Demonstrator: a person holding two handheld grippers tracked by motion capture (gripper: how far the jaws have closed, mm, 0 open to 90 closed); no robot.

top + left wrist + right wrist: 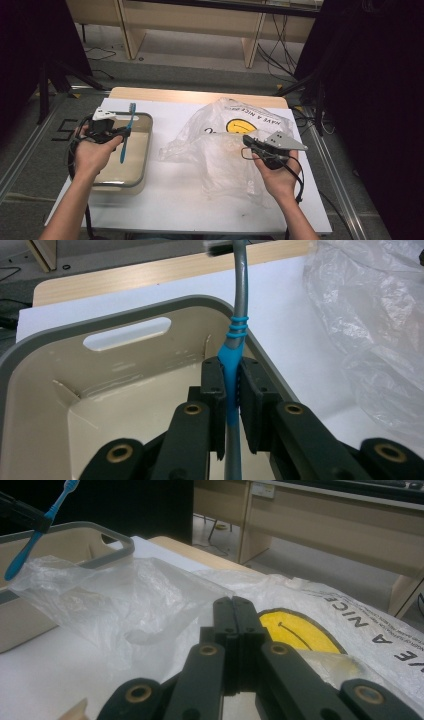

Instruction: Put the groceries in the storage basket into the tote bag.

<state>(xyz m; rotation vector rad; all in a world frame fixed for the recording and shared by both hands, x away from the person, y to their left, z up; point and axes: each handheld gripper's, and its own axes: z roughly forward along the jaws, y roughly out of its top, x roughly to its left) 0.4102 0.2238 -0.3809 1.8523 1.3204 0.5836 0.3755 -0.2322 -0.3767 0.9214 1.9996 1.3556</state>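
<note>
Toothbrush [235,347], slim blue-and-grey plastic, sits pinched in my left claw [231,390] just above the smooth beige bin's [55,405] rounded grey rim. My right claw [234,630] is pressed together at the crinkly clear bag [125,605]; bare white table [170,195] lies open between them.

plastic bag [235,131] reads "have a nice"; floor [60,131] marked "5".

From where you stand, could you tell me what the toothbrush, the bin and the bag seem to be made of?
Toothbrush: likely plastic, with a blue handle that looks rubbery and ridged and a grey neck.
Bin: probably hard moulded plastic, glossy cream inside, grey rim, cut-out handle.
Bag: thin clear plastic film, crinkled and see-through, printed with a yellow smiley.
</note>
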